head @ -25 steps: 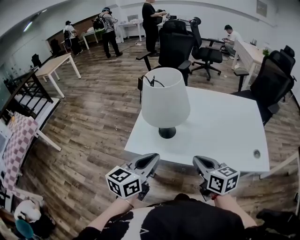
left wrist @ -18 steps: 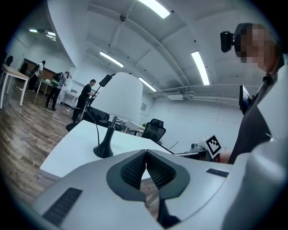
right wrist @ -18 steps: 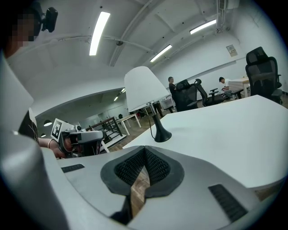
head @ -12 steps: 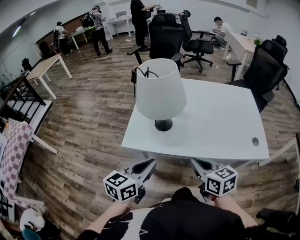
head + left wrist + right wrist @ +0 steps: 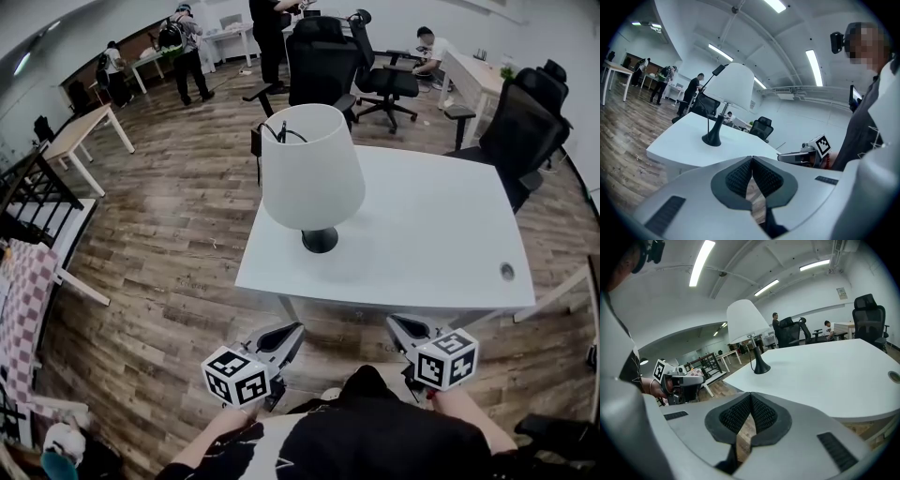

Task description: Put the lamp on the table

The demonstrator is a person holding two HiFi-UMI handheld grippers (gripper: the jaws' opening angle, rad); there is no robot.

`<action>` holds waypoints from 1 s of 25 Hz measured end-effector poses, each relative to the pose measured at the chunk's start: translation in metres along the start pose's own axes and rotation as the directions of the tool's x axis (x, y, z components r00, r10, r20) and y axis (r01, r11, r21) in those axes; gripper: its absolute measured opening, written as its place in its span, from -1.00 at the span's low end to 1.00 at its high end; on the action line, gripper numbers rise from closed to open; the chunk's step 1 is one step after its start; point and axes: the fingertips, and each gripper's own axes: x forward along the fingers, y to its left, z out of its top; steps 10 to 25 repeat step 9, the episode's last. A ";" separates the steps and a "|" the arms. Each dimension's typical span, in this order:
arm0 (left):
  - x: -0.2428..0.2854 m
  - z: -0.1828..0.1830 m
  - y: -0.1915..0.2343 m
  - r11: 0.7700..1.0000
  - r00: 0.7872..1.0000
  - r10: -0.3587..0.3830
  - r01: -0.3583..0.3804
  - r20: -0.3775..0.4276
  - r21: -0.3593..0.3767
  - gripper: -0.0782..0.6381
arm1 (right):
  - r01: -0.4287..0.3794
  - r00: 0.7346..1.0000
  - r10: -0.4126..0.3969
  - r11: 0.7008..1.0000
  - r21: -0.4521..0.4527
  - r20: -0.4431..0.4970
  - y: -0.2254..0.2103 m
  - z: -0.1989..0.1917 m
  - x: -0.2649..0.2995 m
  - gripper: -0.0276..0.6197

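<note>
A lamp (image 5: 311,173) with a white shade and a black round base stands upright on the left part of the white table (image 5: 441,234), its black cord hanging off the far side. Both gripper views show the lamp (image 5: 726,91) (image 5: 749,324) standing free on the tabletop. My left gripper (image 5: 292,330) is shut and empty, held low in front of the table's near edge. My right gripper (image 5: 394,324) is also shut with nothing in it, beside the left one and short of the table edge. Neither gripper touches the lamp.
Black office chairs (image 5: 323,61) stand behind and to the right of the table. A black metal rack (image 5: 33,192) and a checkered cloth (image 5: 23,300) are at the left. Several people (image 5: 187,47) stand or sit at desks far back. Wood floor (image 5: 169,262) surrounds the table.
Both grippers have sunk lower and drawn back from the table's near edge. The lamp stays put on the table.
</note>
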 end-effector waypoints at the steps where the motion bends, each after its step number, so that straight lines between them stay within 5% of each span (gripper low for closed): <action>1: 0.000 0.000 -0.001 1.000 1.000 0.000 0.000 0.001 -0.001 -0.74 | -0.002 1.000 0.002 1.000 0.000 -0.003 0.000 -0.001 0.000 -0.87; 25: 0.001 -0.011 -0.005 1.000 1.000 0.006 -0.006 0.001 -0.024 -0.74 | -0.019 1.000 0.018 1.000 -0.018 -0.014 -0.001 -0.006 -0.001 -0.87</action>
